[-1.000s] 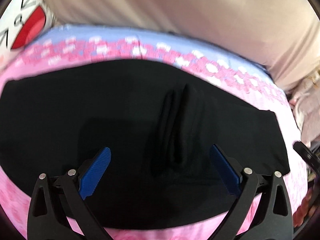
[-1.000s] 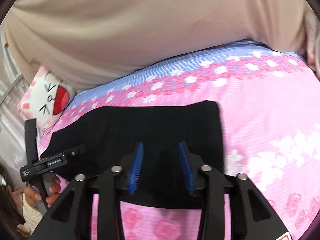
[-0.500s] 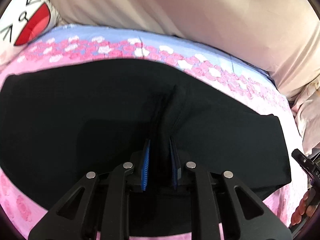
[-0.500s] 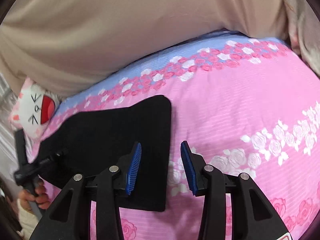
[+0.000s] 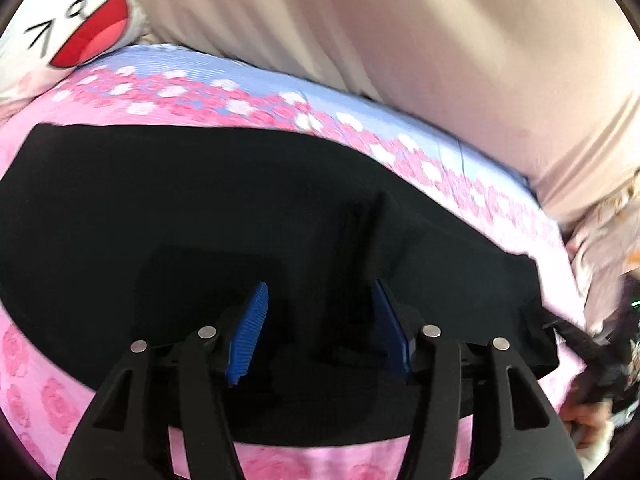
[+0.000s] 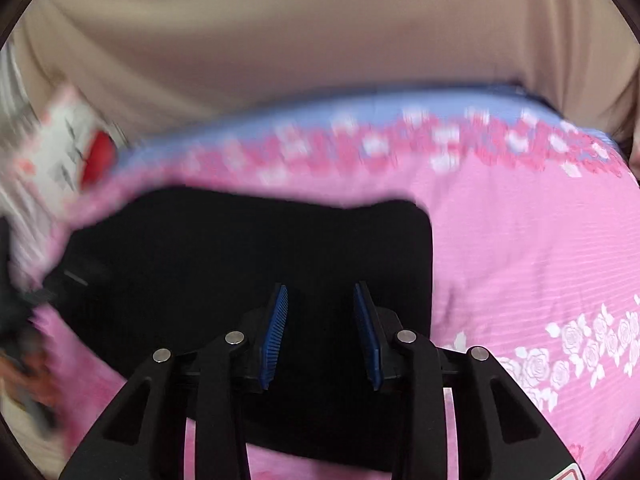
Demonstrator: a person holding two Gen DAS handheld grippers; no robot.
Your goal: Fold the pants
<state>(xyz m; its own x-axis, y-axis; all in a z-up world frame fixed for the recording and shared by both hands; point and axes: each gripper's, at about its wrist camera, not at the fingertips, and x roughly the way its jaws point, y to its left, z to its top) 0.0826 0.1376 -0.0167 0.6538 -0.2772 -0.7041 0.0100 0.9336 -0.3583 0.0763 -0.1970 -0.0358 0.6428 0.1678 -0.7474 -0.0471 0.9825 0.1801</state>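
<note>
Hovering over black cloth, the left gripper (image 5: 320,320) has its blue pads (image 5: 249,332) apart; the jaws have just been opening, and nothing is pinched between them. A raised ridge of fabric runs up from just ahead of the gap, between the two fingers. Whether the tips touch the cloth, cannot tell.

Right gripper (image 6: 320,320): pads (image 6: 276,332) apart but narrower than the left's; jaws have just been closing. Only flat black fabric shows in the gap, no fold visibly caught. View is smeared with motion blur.

Pants (image 5: 200,220): black, laid across the bed as one long band running side to side. Left wrist view shows the far edge straight and a squared end at the right. Right wrist view shows that same end with a rounded corner; the right gripper sits just inside it.

Bedspread (image 6: 540,248): pink with rose print, a blue strip with white flowers along the far side. Beige bedding (image 5: 400,40) is heaped beyond it. A white pillow with a red cartoon mouth (image 5: 80,28) lies at the far left.

At the right border of the left wrist view, a blurred hand (image 5: 588,424) shows under a dark handle.
</note>
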